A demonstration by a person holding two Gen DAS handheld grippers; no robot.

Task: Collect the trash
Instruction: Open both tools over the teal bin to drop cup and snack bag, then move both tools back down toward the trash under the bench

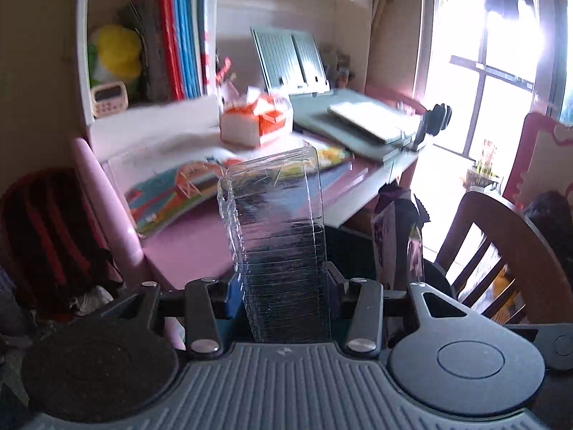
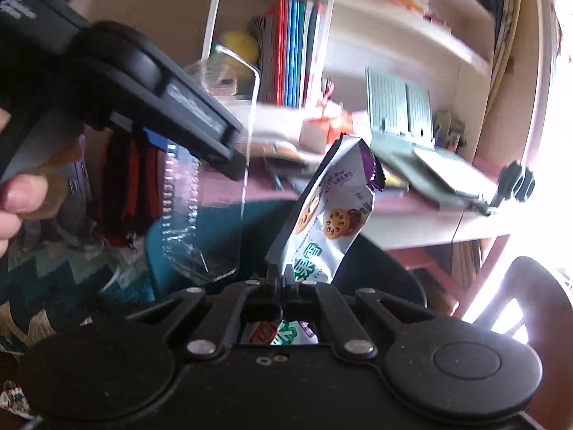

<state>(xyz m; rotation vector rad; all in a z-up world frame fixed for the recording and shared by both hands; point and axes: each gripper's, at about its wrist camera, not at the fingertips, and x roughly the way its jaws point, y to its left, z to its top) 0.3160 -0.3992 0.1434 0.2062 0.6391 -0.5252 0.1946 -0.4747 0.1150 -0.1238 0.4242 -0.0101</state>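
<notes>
The left gripper (image 1: 284, 286) is squeezing a clear plastic tray (image 1: 275, 236) between its two jaws, and the tray is sticking up in front of the camera. From the right wrist camera the same tray (image 2: 204, 215) is hanging down from the left gripper (image 2: 200, 132), with a hand (image 2: 21, 197) showing at the left edge. The right gripper (image 2: 281, 279) is pinching a cookie wrapper (image 2: 329, 211) with its jaws closed tight on the bottom end. The wrapper is white and purple with cookie pictures on it, and it is standing up and leaning a bit to the right. In the left wrist view the wrapper (image 1: 397, 236) is showing just to the right of the tray. Both pieces of trash are being held up in the air in front of a pink desk (image 1: 200, 247). On the desk, a colourful book (image 1: 172, 193), an orange and white box (image 1: 256, 122) and a grey laptop (image 1: 369, 122) are lying. Books (image 1: 179, 36) are standing on a shelf above. A brown chair (image 1: 501, 247) is sitting to the right, near a bright window (image 1: 494, 57).
</notes>
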